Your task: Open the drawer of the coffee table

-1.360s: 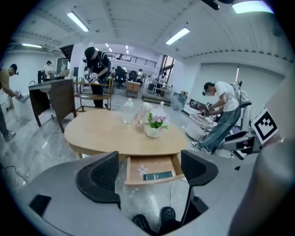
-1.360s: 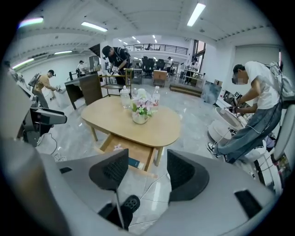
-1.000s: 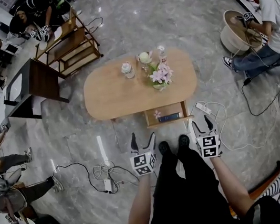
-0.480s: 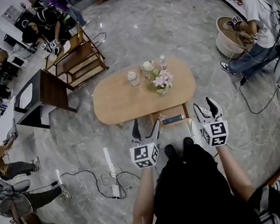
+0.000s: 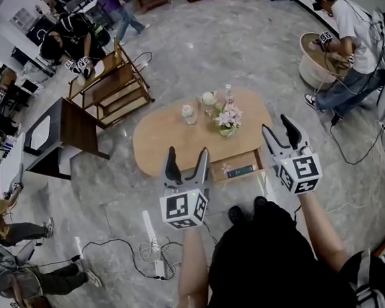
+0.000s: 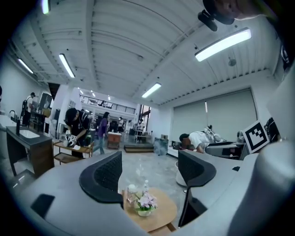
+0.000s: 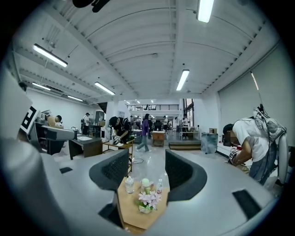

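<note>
The oval wooden coffee table [image 5: 178, 141] stands on the marble floor ahead of me. Its drawer [image 5: 241, 166] juts out from the near side, with a dark flat item and a small pink thing inside. A flower pot [image 5: 228, 120], a cup and a bottle stand on the tabletop. My left gripper [image 5: 186, 158] hangs in the air over the table's near edge; its jaws are closing with nothing between them. My right gripper [image 5: 277, 128] is raised at the table's right end, open and empty. Both gripper views look level across the table [image 6: 159, 216] [image 7: 133, 212] and its flowers [image 6: 146, 203] [image 7: 148, 200].
A wooden shelf unit [image 5: 105, 84] and a dark desk [image 5: 66, 129] stand at the back left. A round white tub [image 5: 317, 59] with a person at it is at the back right. Cables and a power strip [image 5: 149, 242] lie by my feet [image 5: 246, 212].
Both grippers have risen from floor level beside the drawer to well above the table's near edge. The drawer stays pulled out.
</note>
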Available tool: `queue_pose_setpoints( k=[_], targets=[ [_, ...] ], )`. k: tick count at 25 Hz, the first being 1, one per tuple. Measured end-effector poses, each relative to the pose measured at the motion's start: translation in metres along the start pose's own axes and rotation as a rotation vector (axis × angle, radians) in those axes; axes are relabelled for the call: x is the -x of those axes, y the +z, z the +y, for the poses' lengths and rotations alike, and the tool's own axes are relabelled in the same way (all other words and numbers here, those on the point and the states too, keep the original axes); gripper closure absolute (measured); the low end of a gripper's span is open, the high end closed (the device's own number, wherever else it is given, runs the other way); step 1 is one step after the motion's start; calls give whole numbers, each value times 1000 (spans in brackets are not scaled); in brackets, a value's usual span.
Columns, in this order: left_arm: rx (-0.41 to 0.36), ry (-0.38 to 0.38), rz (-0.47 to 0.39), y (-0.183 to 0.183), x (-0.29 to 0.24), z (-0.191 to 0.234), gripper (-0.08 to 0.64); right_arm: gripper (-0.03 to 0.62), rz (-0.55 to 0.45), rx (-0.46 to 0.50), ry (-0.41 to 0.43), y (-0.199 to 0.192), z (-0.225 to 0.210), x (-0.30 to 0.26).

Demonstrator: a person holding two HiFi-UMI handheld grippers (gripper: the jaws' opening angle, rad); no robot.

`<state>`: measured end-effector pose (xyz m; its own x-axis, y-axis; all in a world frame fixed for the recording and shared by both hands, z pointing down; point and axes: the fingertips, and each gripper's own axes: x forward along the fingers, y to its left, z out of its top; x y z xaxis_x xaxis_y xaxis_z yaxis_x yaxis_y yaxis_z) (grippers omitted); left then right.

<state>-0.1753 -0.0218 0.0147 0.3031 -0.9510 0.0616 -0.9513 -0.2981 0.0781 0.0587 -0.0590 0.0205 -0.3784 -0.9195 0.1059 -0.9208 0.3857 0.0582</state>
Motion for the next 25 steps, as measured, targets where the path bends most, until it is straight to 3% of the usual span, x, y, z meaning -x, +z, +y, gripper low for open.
queue_pose_setpoints(
  k=[7,17,22,25],
  targets=[
    [-19,17,-41,23,9,20,184,362,-54,18,19,32,20,-7],
    [-37,29,-46,29,18,21,406,560,-73,34,64,49,39,-6],
    [-52,43,-46,31,20,27,522,580,-84,23,102,54,50,-6],
    [-59,40,-34,28,19,26,542,580,-87,10,128,53,54,-7]
  ],
)
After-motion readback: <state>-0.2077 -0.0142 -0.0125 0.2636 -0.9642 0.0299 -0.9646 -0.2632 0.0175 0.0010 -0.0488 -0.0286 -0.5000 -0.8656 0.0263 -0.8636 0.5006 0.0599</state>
